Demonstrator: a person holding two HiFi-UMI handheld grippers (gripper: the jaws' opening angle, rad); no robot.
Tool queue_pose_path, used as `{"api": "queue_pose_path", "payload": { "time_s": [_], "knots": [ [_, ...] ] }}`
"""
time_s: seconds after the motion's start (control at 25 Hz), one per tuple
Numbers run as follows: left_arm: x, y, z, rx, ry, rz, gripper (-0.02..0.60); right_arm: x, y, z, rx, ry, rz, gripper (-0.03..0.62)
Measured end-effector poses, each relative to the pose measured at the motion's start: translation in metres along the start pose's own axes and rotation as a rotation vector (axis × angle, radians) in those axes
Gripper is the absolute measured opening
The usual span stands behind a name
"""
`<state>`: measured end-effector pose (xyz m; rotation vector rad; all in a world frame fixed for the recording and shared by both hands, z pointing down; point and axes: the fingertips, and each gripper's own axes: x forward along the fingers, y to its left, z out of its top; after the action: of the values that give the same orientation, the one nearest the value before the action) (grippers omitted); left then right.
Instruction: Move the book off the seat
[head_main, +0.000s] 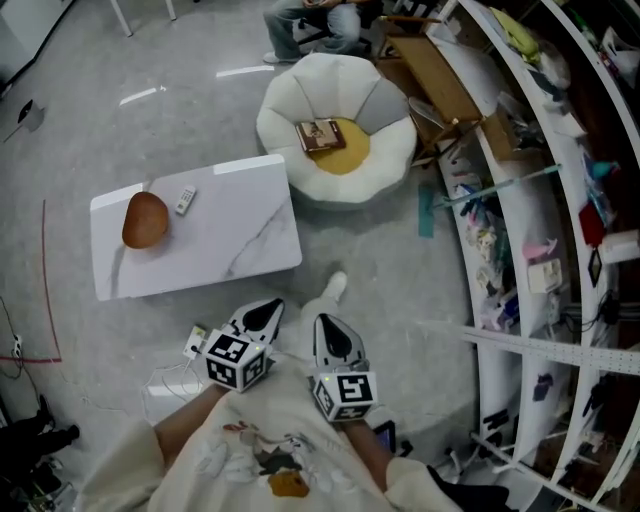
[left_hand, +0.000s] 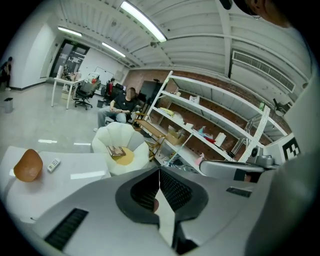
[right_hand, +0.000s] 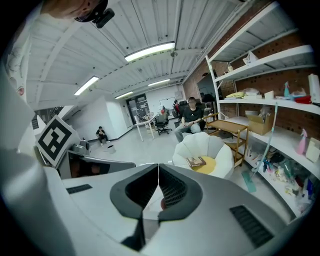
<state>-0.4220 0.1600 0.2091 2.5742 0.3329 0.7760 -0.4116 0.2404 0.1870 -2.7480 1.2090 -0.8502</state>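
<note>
Grippers idle, book waiting: a person stands on a grey floor (head_main: 60, 120) with a two-jaw gripper in each hand, both held low and close to the body. The left gripper (head_main: 264, 316) is clenched on nothing, its jaws pressed together with only air ahead. The right gripper (head_main: 331, 336), just beside it, is likewise closed and empty.

The book (head_main: 321, 135) lies flat on the yellow cushion (head_main: 350, 158) of a white petal-shaped seat (head_main: 283, 118). It is well apart from both grippers, at about 12 o'clock in the head view, and sits toward the cushion's 10 o'clock edge.

A white marble-top table (head_main: 240, 235) stands at about 10 o'clock from the grippers, near the seat. It carries a remote control (head_main: 185, 200) and, toward its 9 o'clock end, a rounded orange-brown object (head_main: 145, 220) that may be a bowl or a bag; the view is too coarse to say.

White shelving (head_main: 505, 190) crowded with small items runs along the 3 o'clock side. Beyond the seat, at 12 o'clock, a seated person (head_main: 312, 25) is partly in frame.
</note>
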Motion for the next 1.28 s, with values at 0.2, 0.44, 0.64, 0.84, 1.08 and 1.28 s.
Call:
{"api": "queue_pose_path", "payload": {
  "time_s": [0.2, 0.44, 0.64, 0.84, 1.08, 1.28],
  "knots": [
    [0.060, -0.006, 0.034, 0.019, -0.001, 0.052, 0.012, 0.027, -0.055, 0.031, -0.032, 0.006, 0.032, 0.008],
    [0.143, -0.027, 0.074, 0.075, 0.024, 0.098, 0.012, 0.063, -0.141, 0.076, 0.054, -0.036, 0.104, 0.008],
    [0.206, -0.051, 0.107, 0.071, 0.007, 0.155, 0.012, 0.080, -0.216, 0.104, 0.139, -0.049, 0.155, 0.008],
    [0.253, -0.071, 0.118, 0.088, 0.022, 0.175, 0.012, 0.100, -0.261, 0.110, 0.173, -0.001, 0.189, 0.008],
    [0.271, -0.085, 0.127, 0.089, 0.009, 0.181, 0.012, 0.106, -0.297, 0.109, 0.271, 0.035, 0.201, 0.008],
    [0.285, -0.087, 0.142, 0.064, -0.021, 0.199, 0.012, 0.107, -0.310, 0.128, 0.277, 0.008, 0.231, 0.008]
  ]
}}
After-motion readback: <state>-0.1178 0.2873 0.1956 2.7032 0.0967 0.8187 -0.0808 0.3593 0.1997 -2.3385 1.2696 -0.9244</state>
